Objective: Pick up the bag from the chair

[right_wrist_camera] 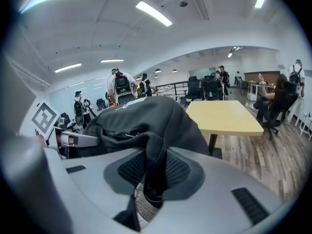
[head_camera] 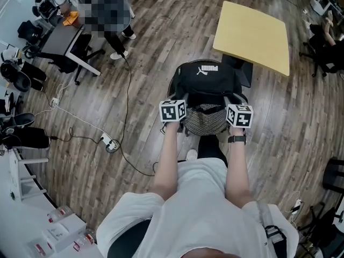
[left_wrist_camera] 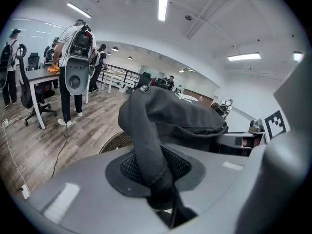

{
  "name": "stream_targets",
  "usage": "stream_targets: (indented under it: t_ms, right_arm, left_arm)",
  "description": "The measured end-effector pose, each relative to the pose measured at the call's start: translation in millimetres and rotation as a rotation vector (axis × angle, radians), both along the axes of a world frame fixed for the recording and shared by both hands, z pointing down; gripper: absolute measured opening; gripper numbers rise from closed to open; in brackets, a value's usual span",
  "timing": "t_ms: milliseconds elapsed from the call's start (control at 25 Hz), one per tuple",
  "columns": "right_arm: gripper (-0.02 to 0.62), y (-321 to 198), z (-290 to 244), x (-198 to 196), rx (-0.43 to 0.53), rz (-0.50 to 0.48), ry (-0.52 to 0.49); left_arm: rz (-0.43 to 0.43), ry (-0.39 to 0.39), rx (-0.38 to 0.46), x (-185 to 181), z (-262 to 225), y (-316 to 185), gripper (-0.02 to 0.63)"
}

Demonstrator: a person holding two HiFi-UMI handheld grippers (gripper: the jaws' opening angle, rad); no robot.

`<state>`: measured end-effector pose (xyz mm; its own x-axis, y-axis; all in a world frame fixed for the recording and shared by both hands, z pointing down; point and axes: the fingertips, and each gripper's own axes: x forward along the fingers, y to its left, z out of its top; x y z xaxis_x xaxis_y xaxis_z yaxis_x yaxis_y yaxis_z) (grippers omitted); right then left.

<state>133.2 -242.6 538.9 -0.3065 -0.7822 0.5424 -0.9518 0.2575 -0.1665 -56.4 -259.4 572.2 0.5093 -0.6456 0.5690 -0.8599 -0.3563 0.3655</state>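
In the head view a black backpack (head_camera: 207,82) with a white logo hangs just above the round woven seat of the chair (head_camera: 203,121). My left gripper (head_camera: 174,112) holds its near left side and my right gripper (head_camera: 238,115) its near right side. In the left gripper view a black strap (left_wrist_camera: 148,145) of the bag (left_wrist_camera: 185,116) runs down into my left gripper (left_wrist_camera: 160,191), which is shut on it. In the right gripper view my right gripper (right_wrist_camera: 148,186) is shut on the other strap (right_wrist_camera: 155,147), with the bag (right_wrist_camera: 136,118) bulging beyond it.
A yellow table (head_camera: 252,28) stands just behind the chair on the right. A desk (head_camera: 60,39) with people beside it is at the upper left. A cable and a power strip (head_camera: 110,143) lie on the wooden floor to the left. Black office chairs (head_camera: 322,52) stand at the right edge.
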Motion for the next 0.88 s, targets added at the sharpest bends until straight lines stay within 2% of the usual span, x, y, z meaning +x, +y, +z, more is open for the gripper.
stream_targets:
  t_ms: [400,880]
  right_arm:
    - [0.097,-4,-57,-9,0.109,-0.005,0.042]
    - [0.097,-8,-152,-5,0.329,0.024,0.031]
  left_arm:
    - [-0.018,0.02,0.091,-6,-45,-2,0.081]
    - [-0.02,0.017,0.328,-4,-147,-16,0.081]
